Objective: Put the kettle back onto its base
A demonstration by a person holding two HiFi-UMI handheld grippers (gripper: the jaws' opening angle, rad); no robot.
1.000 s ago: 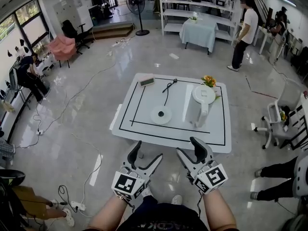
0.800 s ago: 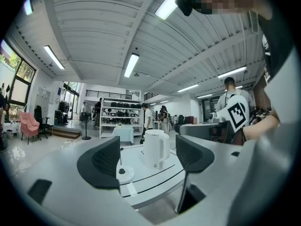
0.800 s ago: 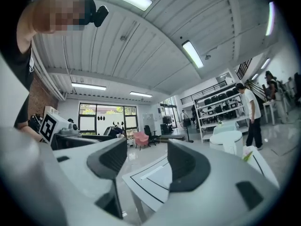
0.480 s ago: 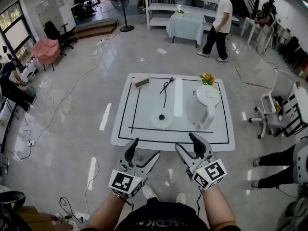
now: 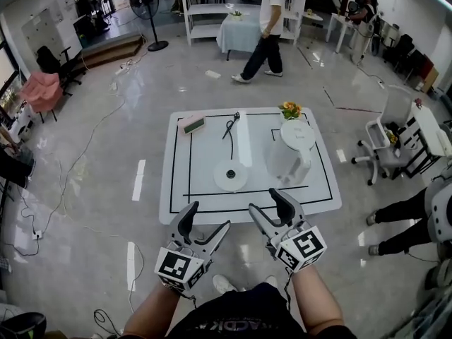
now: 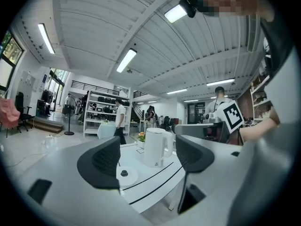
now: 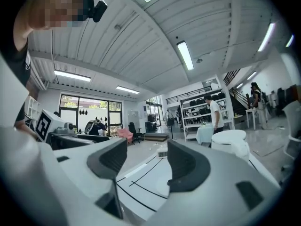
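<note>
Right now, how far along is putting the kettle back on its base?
Nothing is done yet: the kettle stands on the table, apart from its bare base. Nothing is in hand: the left gripper and right gripper are open, short of the table. Grasping, lifting and placing are all left.

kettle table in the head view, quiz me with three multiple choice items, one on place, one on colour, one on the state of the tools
1. Where does the kettle stand relative to its base?
A) on it
B) to its right, on the table
C) on the floor below it

2. What colour is the kettle?
A) black
B) white
C) red

3. How are the left tool and right tool?
A) both open and empty
B) left shut on the kettle
C) right shut on the base

Answers:
1 B, the round base lies bare beside the kettle.
2 B, body and lid are white.
3 A, each gripper view shows jaws apart with nothing between them.
</note>
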